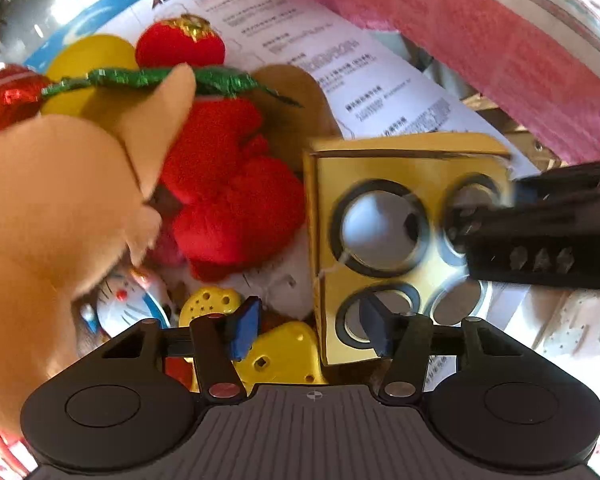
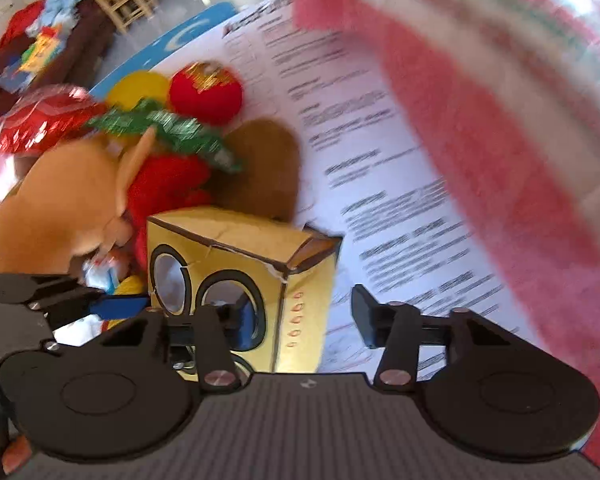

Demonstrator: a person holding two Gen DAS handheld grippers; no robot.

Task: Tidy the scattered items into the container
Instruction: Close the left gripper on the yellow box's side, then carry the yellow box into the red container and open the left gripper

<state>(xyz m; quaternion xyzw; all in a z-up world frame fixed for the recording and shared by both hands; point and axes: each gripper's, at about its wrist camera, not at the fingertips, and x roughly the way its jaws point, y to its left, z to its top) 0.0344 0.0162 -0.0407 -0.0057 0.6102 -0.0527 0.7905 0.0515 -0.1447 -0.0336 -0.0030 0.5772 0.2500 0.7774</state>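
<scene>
A yellow cardboard box (image 1: 400, 216) with round cut-out windows stands among toys inside the container; it also shows in the right wrist view (image 2: 236, 264). My right gripper (image 2: 300, 320) is open, one finger inside a window of the box and one outside its side. My left gripper (image 1: 312, 328) is open and empty, just left of the box. A tan plush dog (image 1: 52, 208), red plush strawberries (image 1: 228, 184), a yellow ball (image 1: 88, 68) and a yellow holed plastic toy (image 1: 284, 356) lie beside it.
A printed white sheet (image 1: 340, 64) lines the container's floor. A pink cloth wall (image 1: 500, 52) rises on the right. A red foil bag (image 1: 4, 96) lies at the left. A blue-and-white cat toy (image 1: 128, 304) sits under the dog.
</scene>
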